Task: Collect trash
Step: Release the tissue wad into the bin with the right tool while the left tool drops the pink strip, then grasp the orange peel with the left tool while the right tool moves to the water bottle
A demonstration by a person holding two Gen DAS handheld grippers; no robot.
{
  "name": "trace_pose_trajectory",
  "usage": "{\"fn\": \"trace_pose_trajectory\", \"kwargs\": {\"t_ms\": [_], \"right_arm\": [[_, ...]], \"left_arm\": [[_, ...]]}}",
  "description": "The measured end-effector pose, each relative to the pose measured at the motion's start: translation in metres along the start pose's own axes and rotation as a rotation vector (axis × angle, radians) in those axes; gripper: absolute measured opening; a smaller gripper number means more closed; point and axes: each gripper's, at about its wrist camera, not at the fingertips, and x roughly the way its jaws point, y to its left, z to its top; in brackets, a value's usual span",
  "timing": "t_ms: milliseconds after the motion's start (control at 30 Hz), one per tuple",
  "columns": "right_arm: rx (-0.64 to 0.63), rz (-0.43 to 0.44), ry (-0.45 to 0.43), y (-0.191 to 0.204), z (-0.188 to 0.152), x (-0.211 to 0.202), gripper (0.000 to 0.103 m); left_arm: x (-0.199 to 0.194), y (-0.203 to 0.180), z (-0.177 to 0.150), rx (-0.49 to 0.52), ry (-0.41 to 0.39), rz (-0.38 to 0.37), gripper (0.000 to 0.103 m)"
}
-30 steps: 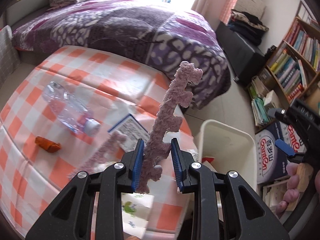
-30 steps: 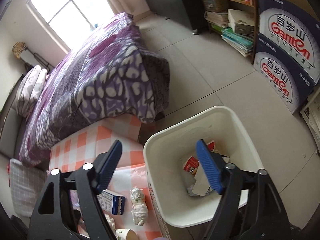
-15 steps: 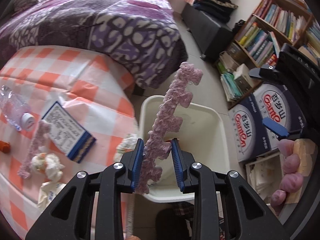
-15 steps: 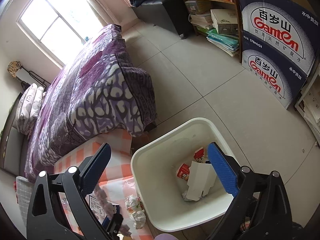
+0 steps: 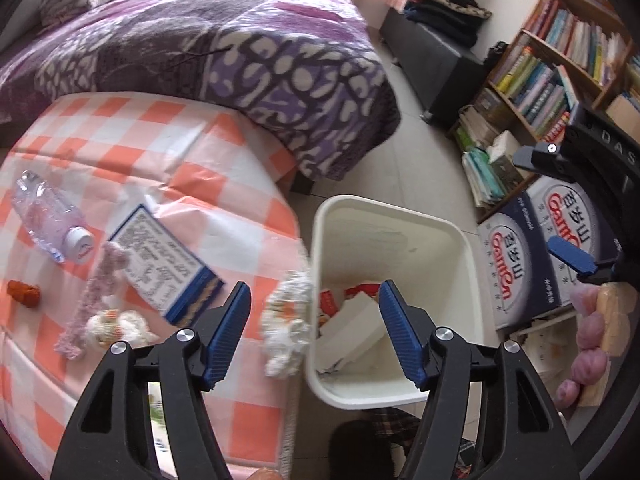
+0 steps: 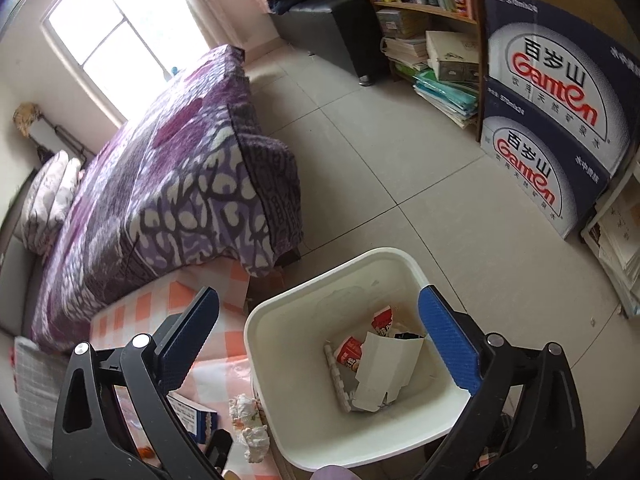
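The white bin (image 5: 394, 394) stands on the tiled floor (image 6: 360, 152), hard against the edge of the counter (image 5: 132, 132) with its orange-and-white checked cloth. Inside it lie a folded white carton (image 6: 386, 372) and some red-printed wrappers (image 6: 350, 354).

My left hand-held gripper (image 5: 314, 330) hangs over the line where counter meets bin, its blue pads apart and opening wider, with nothing pressed between them. A crumpled white tissue (image 5: 288, 326) sits at the counter's edge just beside the bin, seen in the gap between those pads. Further in on the cloth are a blue-edged printed box (image 5: 166, 264), a pink knitted strip (image 5: 96, 296), another crumpled wad (image 5: 118, 326), a clear plastic bottle (image 5: 48, 216) lying on its side and a small orange scrap (image 5: 23, 293).

My right hand-held gripper (image 6: 318, 346) is over the bin, jaws spread very wide and opening, holding nothing.

Beyond the counter is the bed under a purple patterned blanket (image 5: 224, 52). Stacked Ganten boxes (image 6: 556, 120) stand beside a bookshelf (image 5: 560, 60).
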Motion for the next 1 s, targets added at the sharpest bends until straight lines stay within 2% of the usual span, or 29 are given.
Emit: {"fn": "trace_pose_trajectory", "kwargs": {"t_ms": [200, 433, 633, 833, 1000], "right_arm": [[-0.119, -0.029, 0.036, 0.037, -0.016, 0.014, 0.096], [-0.183, -0.005, 0.093, 0.074, -0.036, 0.030, 0.096], [-0.235, 0.018, 0.122, 0.106, -0.055, 0.040, 0.096], [-0.277, 0.030, 0.153, 0.131, -0.072, 0.051, 0.096], [-0.324, 0.025, 0.151, 0.146, -0.081, 0.055, 0.096]], "left_arm": [[-0.007, 0.046, 0.006, -0.073, -0.007, 0.137, 0.074], [-0.012, 0.118, 0.004, -0.214, 0.019, 0.317, 0.075], [-0.018, 0.186, -0.010, -0.411, 0.048, 0.453, 0.075], [-0.029, 0.252, -0.026, -0.675, 0.033, 0.491, 0.075], [-0.017, 0.284, -0.029, -0.773, 0.057, 0.501, 0.075]]}}
